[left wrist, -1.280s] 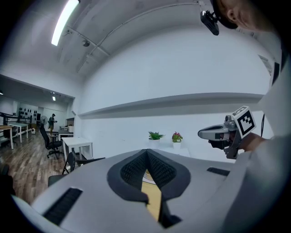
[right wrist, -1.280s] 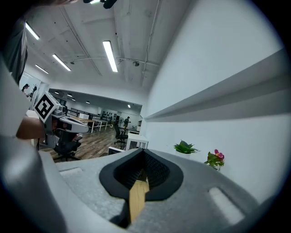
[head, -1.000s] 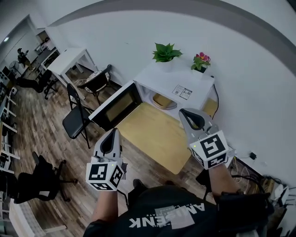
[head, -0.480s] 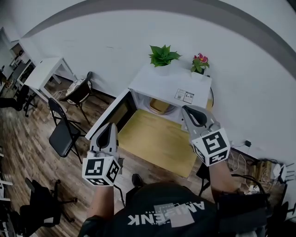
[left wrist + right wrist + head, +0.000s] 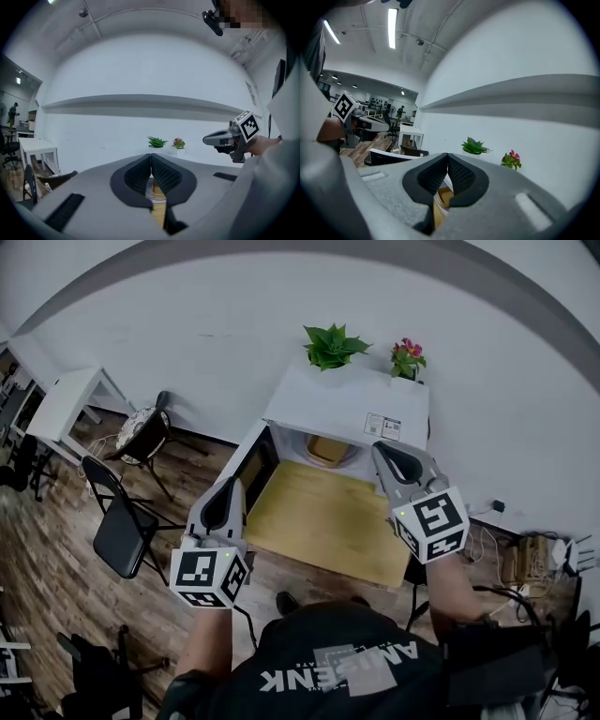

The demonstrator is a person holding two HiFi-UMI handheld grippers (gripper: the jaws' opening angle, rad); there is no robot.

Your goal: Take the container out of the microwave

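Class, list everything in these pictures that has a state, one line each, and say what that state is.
Microwave door, swung open.
Container, inside the microwave, not yet taken out.
Left gripper, shut, empty.
Right gripper, shut, empty.
Folding chair, unfolded, nobody on it.

Dim, even light, strong fisheye edges, sharp

I can read only upside-down white letters, "AM…ENK", on the person's black shirt point(image 5: 309, 652). The paper sticker point(image 5: 382, 427) on the white microwave point(image 5: 328, 404) is too small to read.
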